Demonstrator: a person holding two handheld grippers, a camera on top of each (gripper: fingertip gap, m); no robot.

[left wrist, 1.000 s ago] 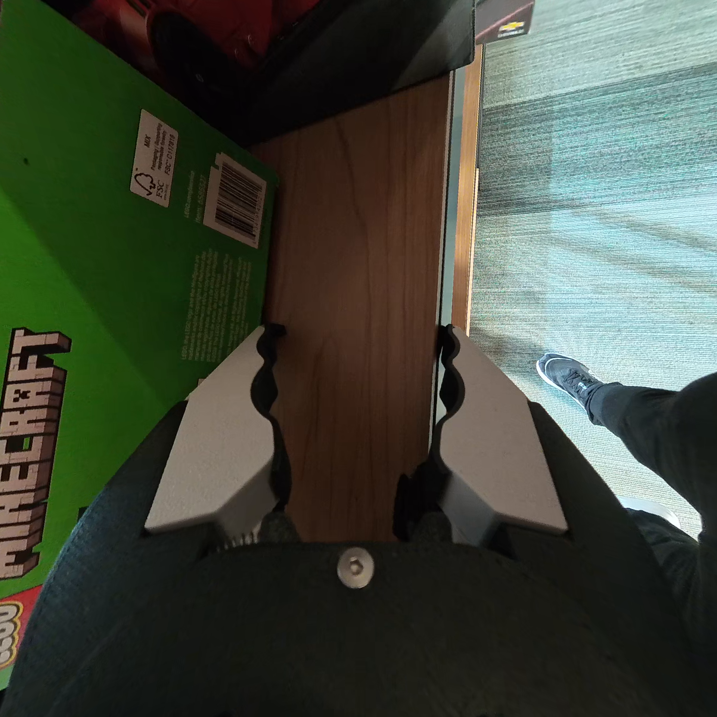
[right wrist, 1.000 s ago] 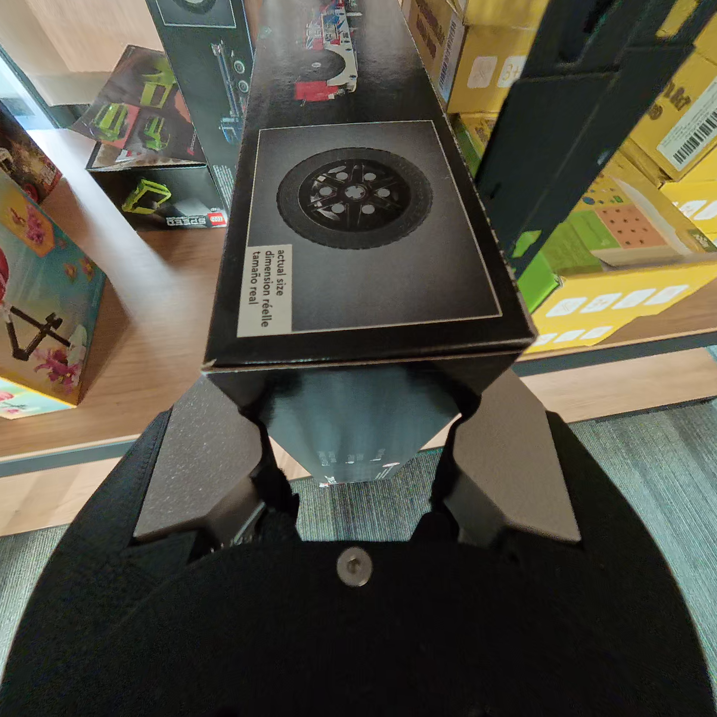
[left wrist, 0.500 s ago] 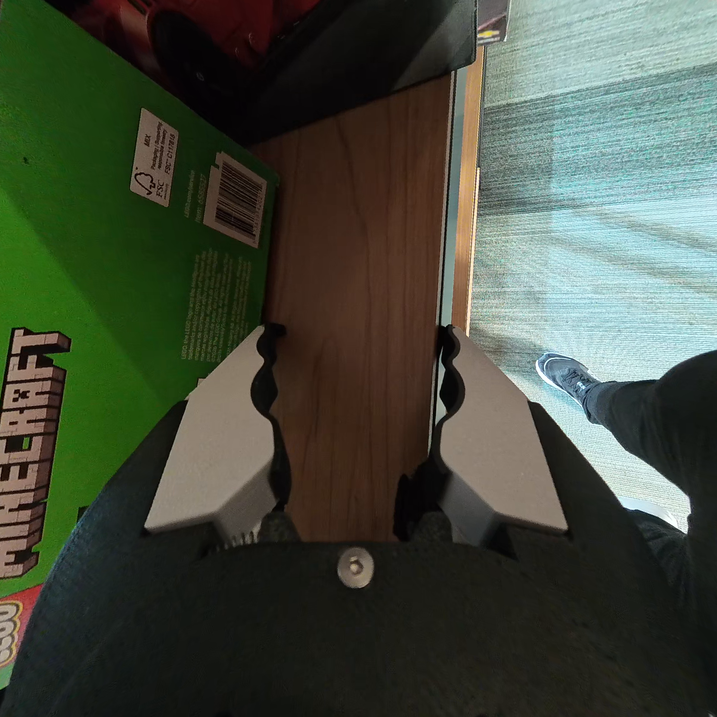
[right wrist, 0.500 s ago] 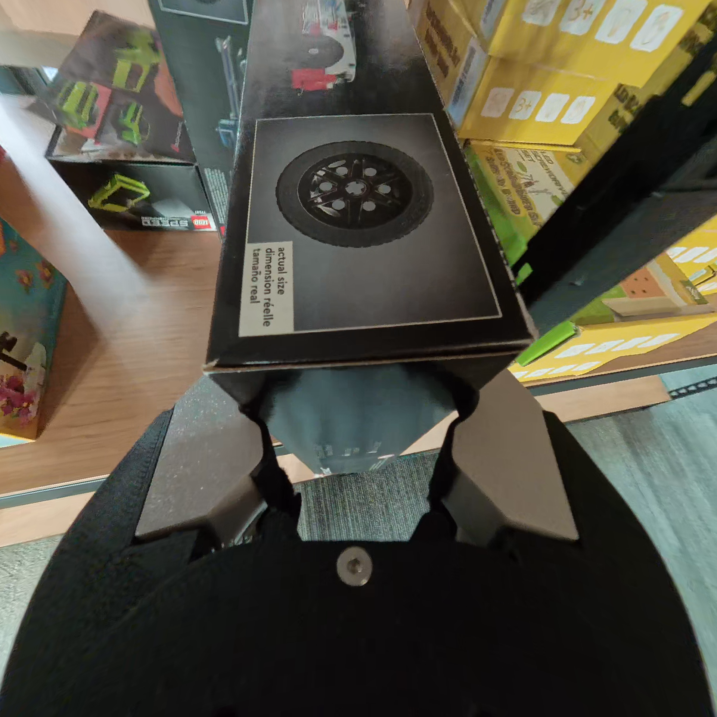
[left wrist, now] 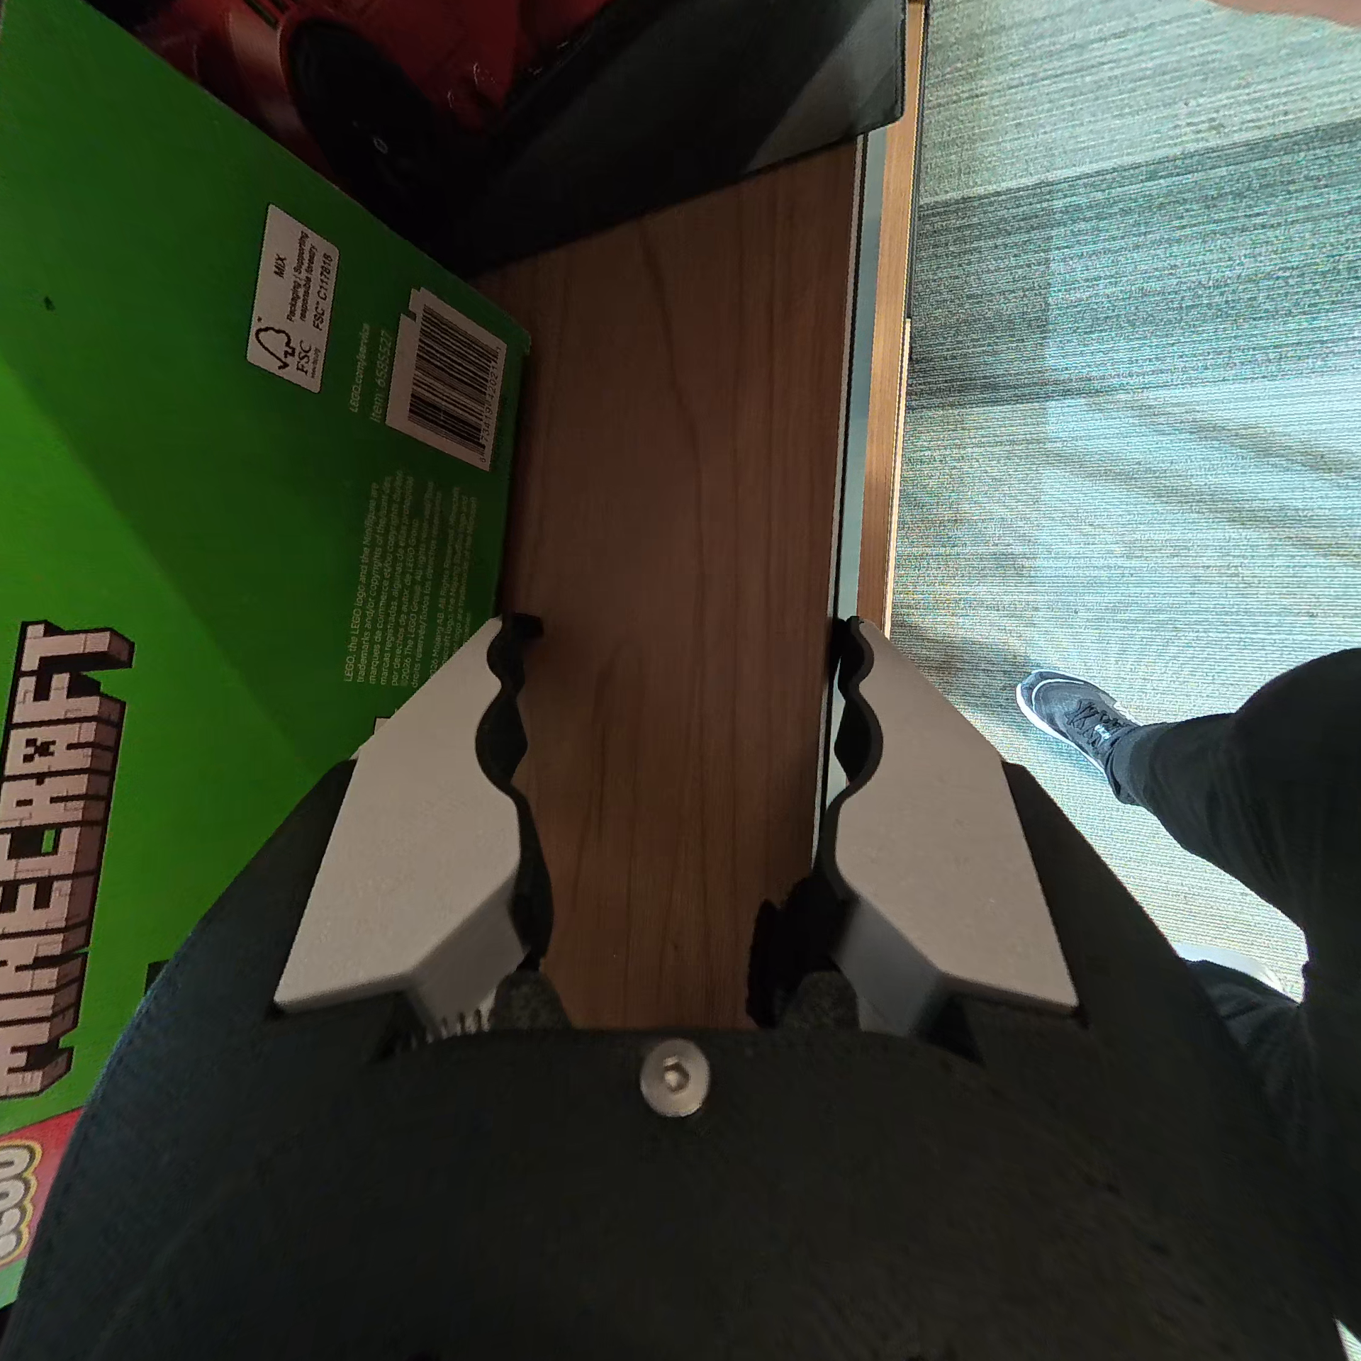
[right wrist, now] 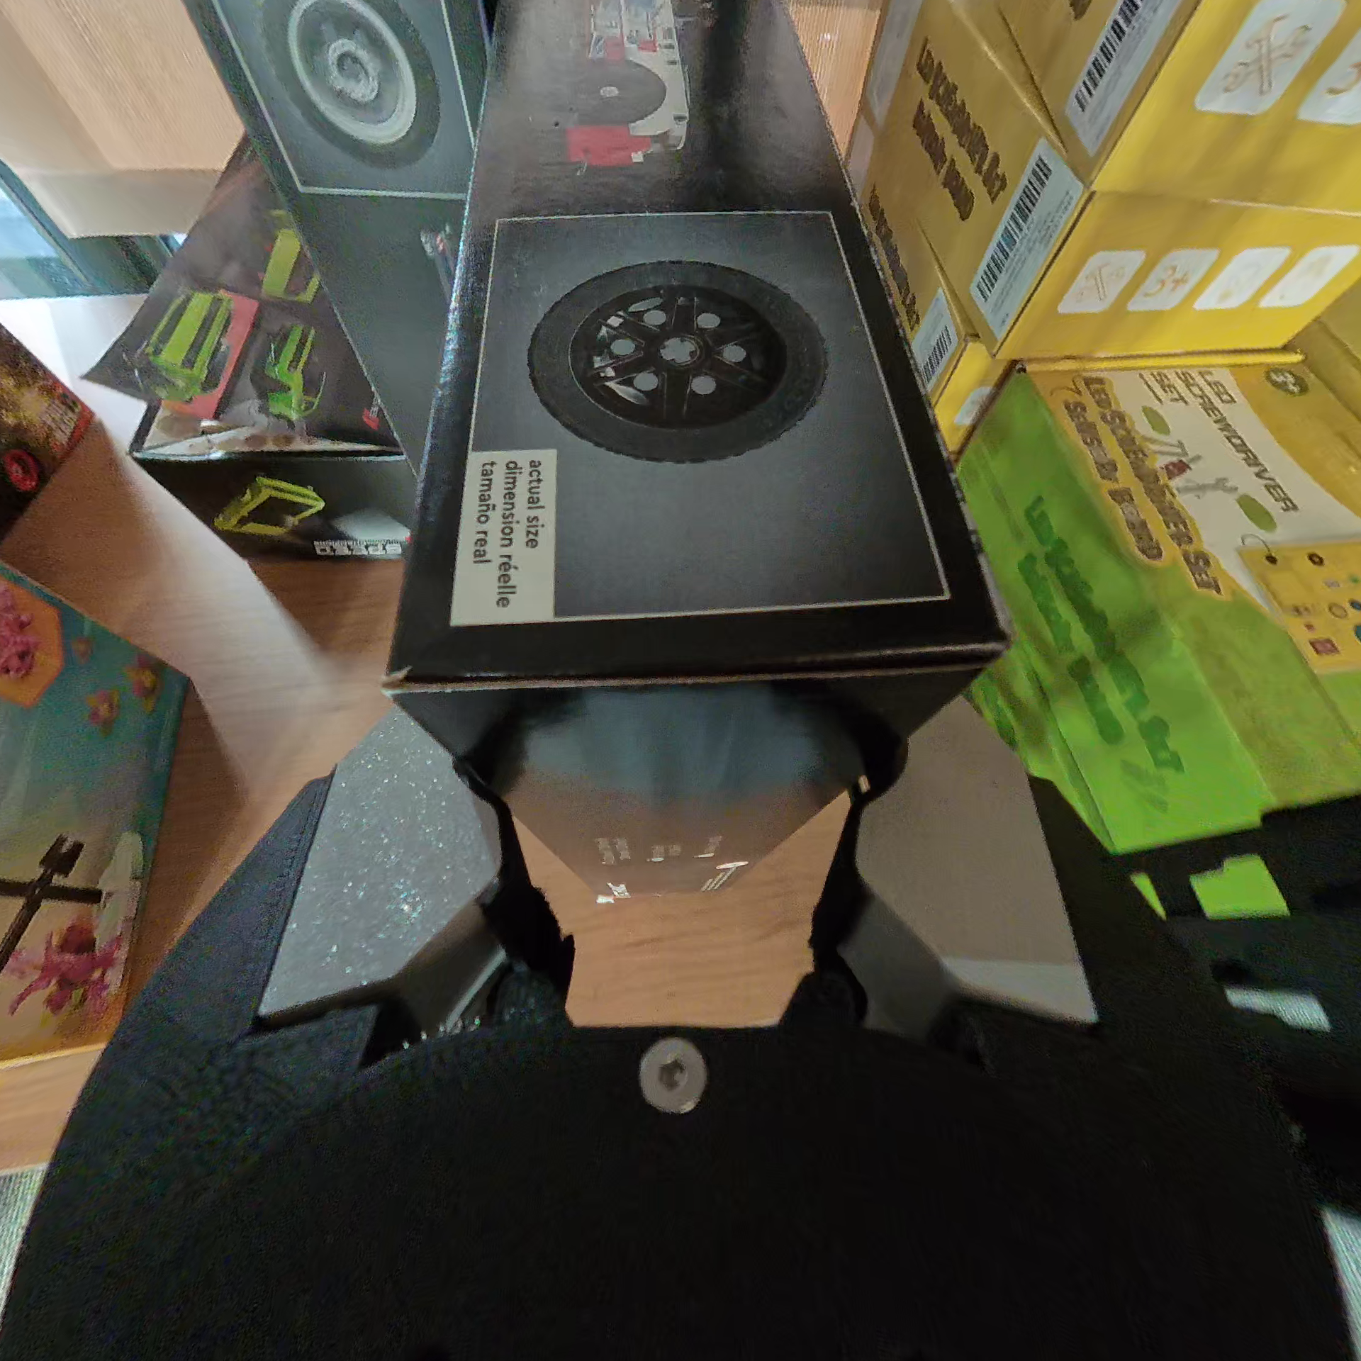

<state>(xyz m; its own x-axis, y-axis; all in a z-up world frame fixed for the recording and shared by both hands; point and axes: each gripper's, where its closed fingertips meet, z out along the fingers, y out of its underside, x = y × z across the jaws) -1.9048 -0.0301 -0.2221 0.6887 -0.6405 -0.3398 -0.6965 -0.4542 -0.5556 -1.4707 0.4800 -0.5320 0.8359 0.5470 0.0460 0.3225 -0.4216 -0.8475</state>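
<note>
Left gripper [left wrist: 681, 626] spread wide with nothing between its fingers, over a wooden shelf [left wrist: 685, 456] beside a green box [left wrist: 184, 442]. Right gripper [right wrist: 677, 744] clamps a tall black box [right wrist: 685, 442] between both fingers, above another wooden shelf [right wrist: 221, 663], yellow boxes [right wrist: 1178, 221] just beside it

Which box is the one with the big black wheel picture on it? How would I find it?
Look at the wooden shelf with yellow boxes stacked at the right. The long black box is clamped in the right gripper, beside them. A neighbouring black box shows a pale wheel; this one's is black.
</note>
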